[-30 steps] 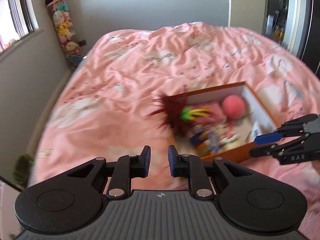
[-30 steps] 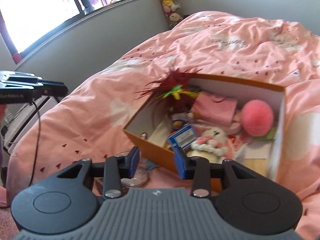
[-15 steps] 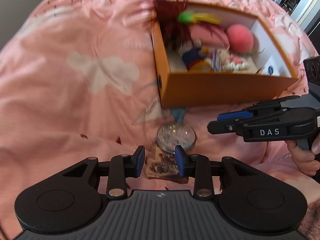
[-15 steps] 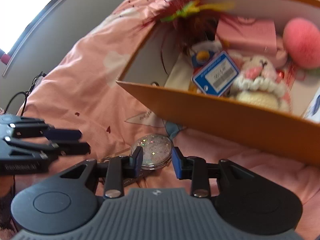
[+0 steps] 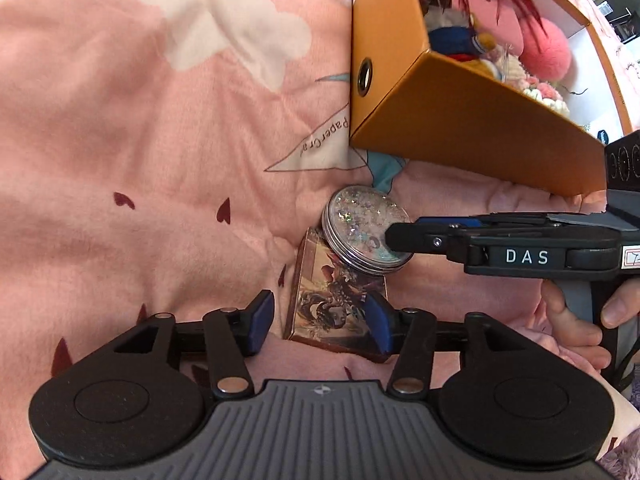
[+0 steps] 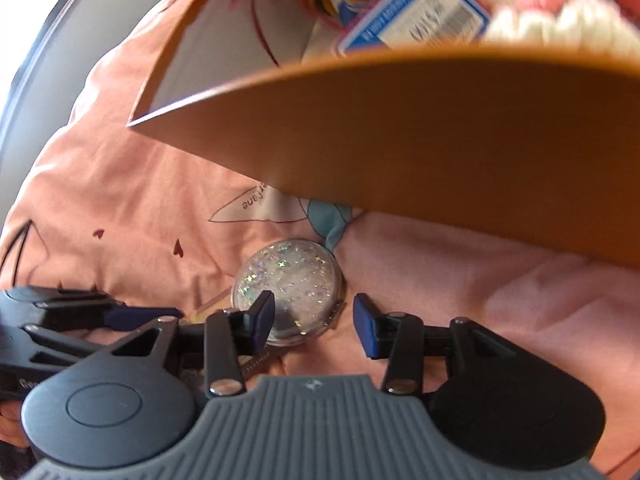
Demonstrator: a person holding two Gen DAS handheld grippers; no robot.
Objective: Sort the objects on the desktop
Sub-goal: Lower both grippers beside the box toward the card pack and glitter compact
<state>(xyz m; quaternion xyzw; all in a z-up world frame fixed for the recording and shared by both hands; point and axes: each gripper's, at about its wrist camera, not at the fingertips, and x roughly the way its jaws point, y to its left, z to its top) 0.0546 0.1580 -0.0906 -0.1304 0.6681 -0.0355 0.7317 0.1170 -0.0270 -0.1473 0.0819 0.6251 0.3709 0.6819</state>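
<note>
A round glitter compact mirror (image 5: 362, 232) lies on the pink duvet, leaning on a picture card box (image 5: 334, 308). My left gripper (image 5: 320, 322) is open, its blue pads on either side of the card box's near end. My right gripper (image 6: 314, 322) is open around the compact (image 6: 290, 280); in the left wrist view its fingers (image 5: 416, 236) reach in from the right over the compact. The orange box (image 5: 460, 120) stands just behind, holding plush toys, a pink ball (image 5: 548, 54) and red feathers.
The pink duvet (image 5: 140, 140) with cloud and heart prints covers everything around. The orange box wall (image 6: 440, 128) overhangs close above the right gripper. A blue-edged card (image 6: 412, 12) lies in the box. A hand (image 5: 576, 320) holds the right gripper.
Both grippers have dropped close to the duvet in front of the box. The left jaws opened wider around the card box; the right jaws opened around the compact.
</note>
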